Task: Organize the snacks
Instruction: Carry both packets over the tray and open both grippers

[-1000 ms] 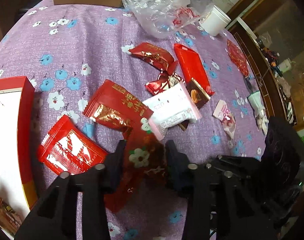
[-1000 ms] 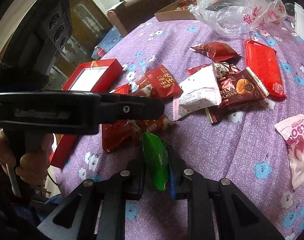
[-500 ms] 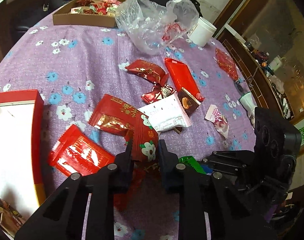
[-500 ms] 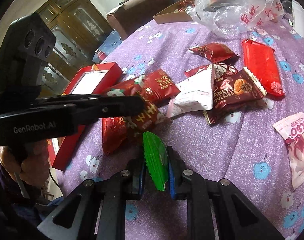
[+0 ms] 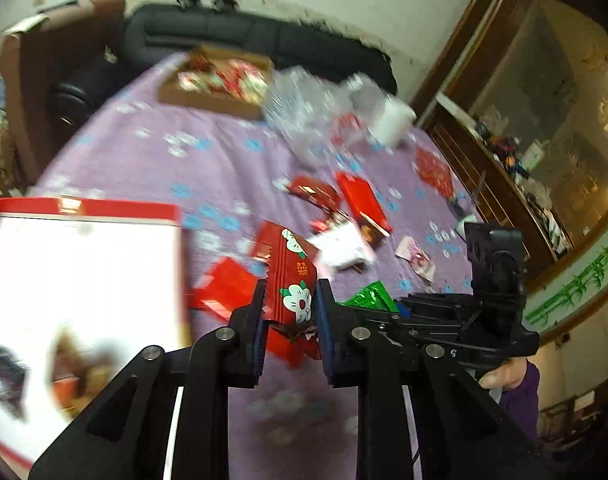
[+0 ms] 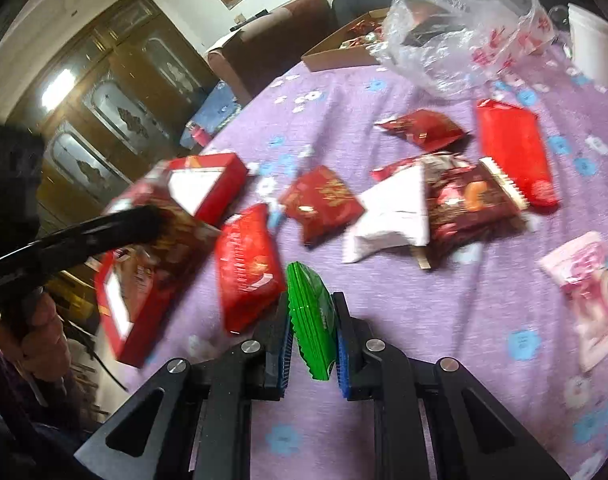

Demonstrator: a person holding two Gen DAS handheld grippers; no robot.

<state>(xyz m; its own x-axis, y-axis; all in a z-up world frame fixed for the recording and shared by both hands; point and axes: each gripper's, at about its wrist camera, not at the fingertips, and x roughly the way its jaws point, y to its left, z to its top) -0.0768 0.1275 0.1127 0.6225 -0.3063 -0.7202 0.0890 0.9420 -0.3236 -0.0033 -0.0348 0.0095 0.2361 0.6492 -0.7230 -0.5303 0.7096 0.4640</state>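
My left gripper (image 5: 290,300) is shut on a dark red snack packet with white flowers (image 5: 292,276), held above the purple flowered tablecloth (image 5: 208,168). My right gripper (image 6: 311,320) is shut on a green snack packet (image 6: 311,316), also seen at the right in the left wrist view (image 5: 367,294). A red box with a white inside (image 5: 76,264) lies to the left; in the right wrist view (image 6: 192,184) the left gripper's arm partly covers it. Several loose red, white and pink packets (image 6: 403,208) lie in the middle of the table.
A cardboard tray of sweets (image 5: 220,80), a crumpled clear plastic bag (image 6: 459,28) and a white cup (image 6: 591,44) stand at the far side. A pink packet (image 6: 591,292) lies at the right. A wooden cabinet (image 5: 543,140) stands beyond the table's right edge.
My left gripper has lifted the flowered red packet off the pile and swung left toward the red box. My right gripper has stayed shut on the green packet, raised a little.
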